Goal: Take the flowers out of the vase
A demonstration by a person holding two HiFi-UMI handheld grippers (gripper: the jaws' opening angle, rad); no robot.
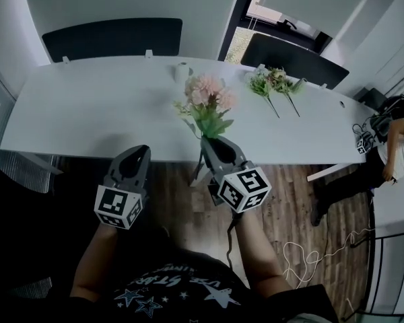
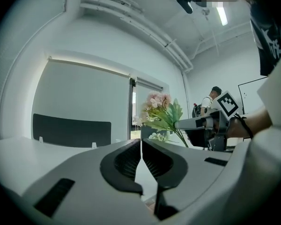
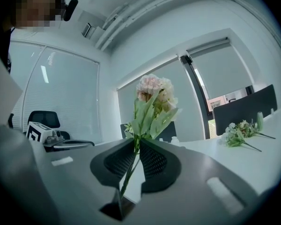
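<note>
The right gripper is clenched on the green stems of a bunch of pink flowers. In the right gripper view the stems are pinched between its ribbed pads, and the blooms and leaves rise above the jaws. The bunch hangs in the air over the near edge of the white tabletop, about midway along it, touching nothing but the gripper. The left gripper is just to the left, by the same near edge, with its jaws pressed together on nothing (its own view shows only a thin line between the pads). Two loose sprigs of green leaves and pale blossoms lie flat, side by side, toward the far right corner of the tabletop and well apart from the held bunch. A small white pot stands near the far edge, about the middle; I cannot tell whether it is the vase. Two dark chairs sit behind the far edge, and a person stands beyond the right end.
</note>
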